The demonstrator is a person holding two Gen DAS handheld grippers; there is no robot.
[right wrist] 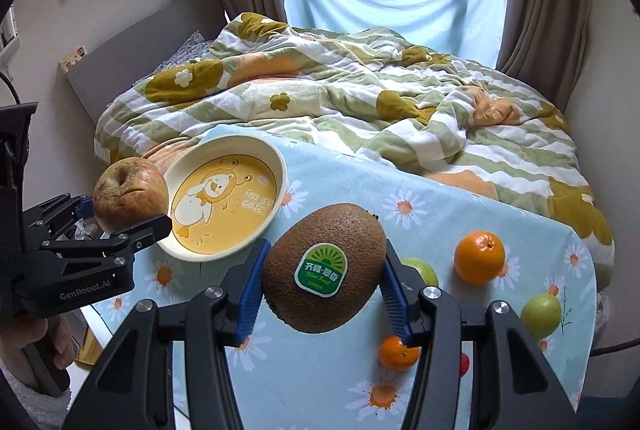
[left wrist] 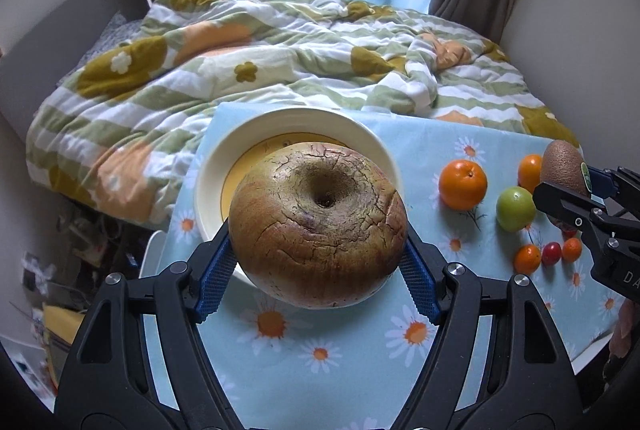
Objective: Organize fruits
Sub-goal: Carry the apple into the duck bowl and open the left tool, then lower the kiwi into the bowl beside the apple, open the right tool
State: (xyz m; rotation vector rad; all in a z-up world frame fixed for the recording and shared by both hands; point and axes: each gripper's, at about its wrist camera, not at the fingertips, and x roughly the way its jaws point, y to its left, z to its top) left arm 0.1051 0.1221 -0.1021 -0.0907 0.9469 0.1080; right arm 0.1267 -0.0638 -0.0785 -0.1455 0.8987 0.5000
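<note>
The left claw is squeezing a big wrinkly apple and holding it up in the air, just near and left of the yellow duck bowl on the tabletop. The right claw is gripping a kiwi, lying longways across its pads, nearer and to the right of the bowl. The left one is sitting closer to the bowl, so the apple is probably going in first.

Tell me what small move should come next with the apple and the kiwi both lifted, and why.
Probably carry the apple forward over the plate and lower it in. The left gripper is shut on it in the air at the plate's near rim, and the plate holds no fruit. The kiwi in the right gripper sits farther from the plate, so it can follow.
</note>
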